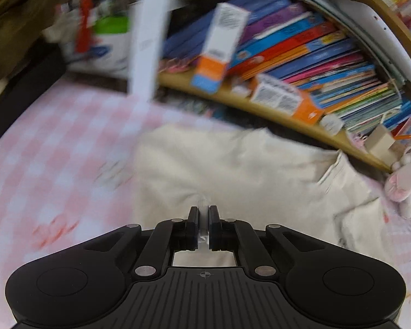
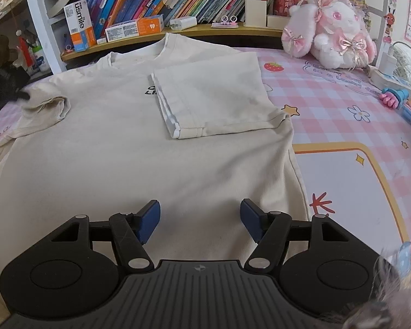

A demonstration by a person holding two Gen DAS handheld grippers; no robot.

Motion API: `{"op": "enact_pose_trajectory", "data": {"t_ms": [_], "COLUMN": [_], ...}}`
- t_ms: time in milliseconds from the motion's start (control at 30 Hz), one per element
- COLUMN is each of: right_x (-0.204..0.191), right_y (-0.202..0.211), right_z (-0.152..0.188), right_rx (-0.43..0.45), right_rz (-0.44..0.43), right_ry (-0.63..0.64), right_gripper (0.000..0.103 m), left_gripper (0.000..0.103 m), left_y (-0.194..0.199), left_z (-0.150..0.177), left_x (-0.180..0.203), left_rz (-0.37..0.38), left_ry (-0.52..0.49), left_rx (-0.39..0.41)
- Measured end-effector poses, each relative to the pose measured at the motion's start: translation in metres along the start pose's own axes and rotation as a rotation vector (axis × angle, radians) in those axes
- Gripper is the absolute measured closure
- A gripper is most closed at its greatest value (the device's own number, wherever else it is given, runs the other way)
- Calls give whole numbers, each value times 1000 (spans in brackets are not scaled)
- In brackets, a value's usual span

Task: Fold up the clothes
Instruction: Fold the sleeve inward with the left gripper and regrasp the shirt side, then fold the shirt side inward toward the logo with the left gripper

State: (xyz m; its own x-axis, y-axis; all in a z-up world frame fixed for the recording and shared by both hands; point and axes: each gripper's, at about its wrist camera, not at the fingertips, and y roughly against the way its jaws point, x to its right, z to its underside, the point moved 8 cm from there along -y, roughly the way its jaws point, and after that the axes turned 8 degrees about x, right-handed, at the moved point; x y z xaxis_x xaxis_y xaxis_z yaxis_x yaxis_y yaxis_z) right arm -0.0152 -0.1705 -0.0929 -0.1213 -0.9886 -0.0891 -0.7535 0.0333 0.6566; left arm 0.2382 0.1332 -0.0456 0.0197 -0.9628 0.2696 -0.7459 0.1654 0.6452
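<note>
A cream T-shirt (image 2: 123,142) lies front-up on the pink checked cover (image 2: 342,104), collar toward the shelf. Its right sleeve (image 2: 213,101) is folded inward across the chest and partly covers the black print. The left sleeve (image 2: 49,107) is bunched and lifted at the far left. There my left gripper (image 2: 23,95) pinches it. In the blurred left wrist view, the left gripper (image 1: 204,211) is shut with pale cloth between its pads, above the shirt (image 1: 233,170). My right gripper (image 2: 200,213) hovers open over the shirt's lower part, holding nothing.
A low wooden shelf (image 2: 178,37) with books and small boxes runs along the far edge. A pink and white plush rabbit (image 2: 334,27) sits at the back right. Pens and a pink toy (image 2: 394,96) lie at the right edge. A white upright post (image 1: 150,33) stands ahead of the left gripper.
</note>
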Motion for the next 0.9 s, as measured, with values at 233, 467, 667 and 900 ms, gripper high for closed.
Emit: {"op": "enact_pose_trajectory", "data": {"t_ms": [233, 467, 667, 900], "right_x": [-2, -3, -10, -10], "right_y": [-1, 0, -4, -6], "right_z": [0, 2, 3, 2], "right_rx": [-11, -3, -21, -45], "right_rz": [6, 7, 36, 68], "right_ry": [22, 23, 59, 37], "right_gripper": [37, 37, 33, 33], "left_gripper": [64, 54, 54, 101], "left_y": [-48, -38, -58, -80], "left_z": [-38, -50, -30, -40], "left_x": [64, -59, -94, -93], "left_rz": [201, -22, -5, -14], "left_ry": [-71, 1, 97, 44], "left_rx": [-53, 14, -60, -55]}}
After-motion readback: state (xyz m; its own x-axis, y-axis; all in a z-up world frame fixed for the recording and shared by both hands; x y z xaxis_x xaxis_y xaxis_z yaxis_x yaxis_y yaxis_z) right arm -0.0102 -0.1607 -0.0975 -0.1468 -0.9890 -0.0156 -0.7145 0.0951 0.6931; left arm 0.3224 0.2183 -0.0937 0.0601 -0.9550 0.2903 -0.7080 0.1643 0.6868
